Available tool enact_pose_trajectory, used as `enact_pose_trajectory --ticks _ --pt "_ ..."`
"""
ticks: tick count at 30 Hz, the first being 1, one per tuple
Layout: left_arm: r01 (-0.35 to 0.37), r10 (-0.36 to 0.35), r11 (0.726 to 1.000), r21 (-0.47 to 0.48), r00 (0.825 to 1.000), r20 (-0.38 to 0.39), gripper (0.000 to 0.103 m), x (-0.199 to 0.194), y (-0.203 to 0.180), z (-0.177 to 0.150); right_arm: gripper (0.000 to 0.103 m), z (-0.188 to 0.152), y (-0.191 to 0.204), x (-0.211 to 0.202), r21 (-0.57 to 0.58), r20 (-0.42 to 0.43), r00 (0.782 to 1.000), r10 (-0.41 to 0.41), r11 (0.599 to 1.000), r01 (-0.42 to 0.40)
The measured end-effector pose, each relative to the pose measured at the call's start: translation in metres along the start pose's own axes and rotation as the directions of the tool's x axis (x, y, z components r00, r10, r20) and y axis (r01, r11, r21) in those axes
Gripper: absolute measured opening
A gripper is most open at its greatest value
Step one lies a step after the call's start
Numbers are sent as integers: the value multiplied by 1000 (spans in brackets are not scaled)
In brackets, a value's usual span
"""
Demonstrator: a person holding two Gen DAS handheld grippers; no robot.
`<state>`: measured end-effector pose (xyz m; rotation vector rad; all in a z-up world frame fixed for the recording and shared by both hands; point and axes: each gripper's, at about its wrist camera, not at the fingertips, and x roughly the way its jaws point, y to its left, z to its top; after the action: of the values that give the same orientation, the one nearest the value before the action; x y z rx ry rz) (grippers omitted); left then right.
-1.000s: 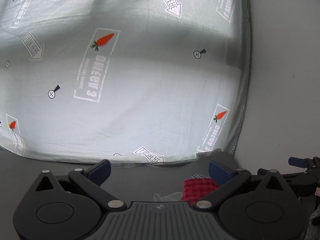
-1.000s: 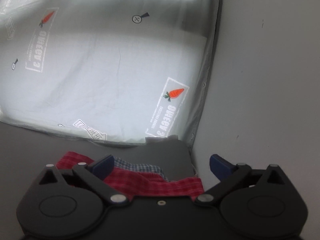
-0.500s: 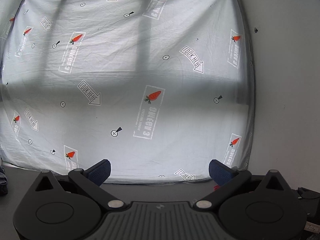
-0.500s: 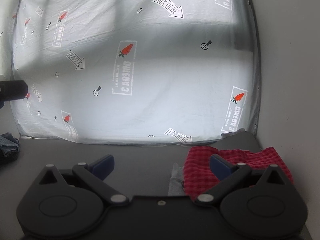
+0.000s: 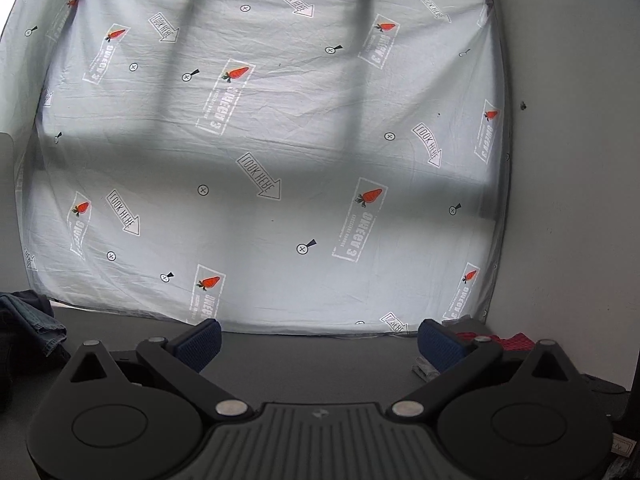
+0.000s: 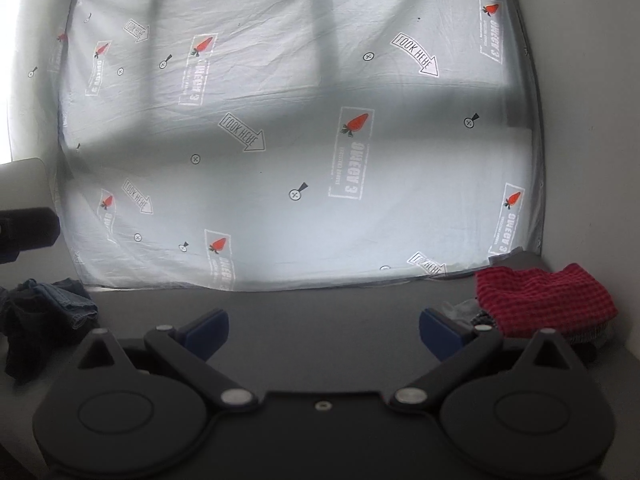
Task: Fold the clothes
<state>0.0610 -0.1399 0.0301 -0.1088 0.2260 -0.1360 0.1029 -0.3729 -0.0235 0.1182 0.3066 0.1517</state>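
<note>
Both grippers, left and right, gape empty; grabbing the folded red checked cloth at the grey table's right back corner could mess it.

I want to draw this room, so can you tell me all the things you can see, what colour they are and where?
Red checked cloth: one, red, far right of table.
Denim clothes pile: one, blue and dark, far left of table.
Crumpled pale item: one, whitish grey, tucked beside the red cloth; cannot tell what.
Table: one, dark grey.
Carrot-print sheet: one, pale grey, hanging behind table.
Wall: white, right.
Left gripper: black, blue fingers, open, empty.
Right gripper: same, open, empty.
</note>
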Motion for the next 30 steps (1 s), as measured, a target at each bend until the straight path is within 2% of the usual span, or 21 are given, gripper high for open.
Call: enact_pose_trajectory --ticks 3,6,9,12,18,20,24,30 --pt "4 -2 1000 24 998 -70 103 -21 30 1 103 -4 37 -21 73 -46 997 57 996 -54" --pt "-28 31 999 29 992 -123 103 -39 53 -1 103 -7 73 -39 74 -84 994 70 995 -63" --pt "-65 67 998 15 983 -172 103 -52 71 -8 103 -11 108 -56 -4 -102 995 -18 1000 17" --pt "-62 56 998 -18 970 -236 103 -61 88 -19 103 -16 133 -71 -53 -165 983 -84 996 77" --pt "-66 61 998 -6 949 -310 103 -71 105 -35 102 -39 160 -82 -75 -273 954 -125 991 108" --pt "-66 60 998 -7 941 -333 103 -73 111 -39 102 -45 166 -82 -101 -284 947 -150 987 126" --pt "-69 57 997 -18 925 -375 103 -74 119 -45 102 -49 172 -87 -101 -297 943 -152 987 127" --pt "-74 63 997 -18 930 -362 103 -79 122 -45 102 -50 175 -89 -110 -302 940 -161 985 133"
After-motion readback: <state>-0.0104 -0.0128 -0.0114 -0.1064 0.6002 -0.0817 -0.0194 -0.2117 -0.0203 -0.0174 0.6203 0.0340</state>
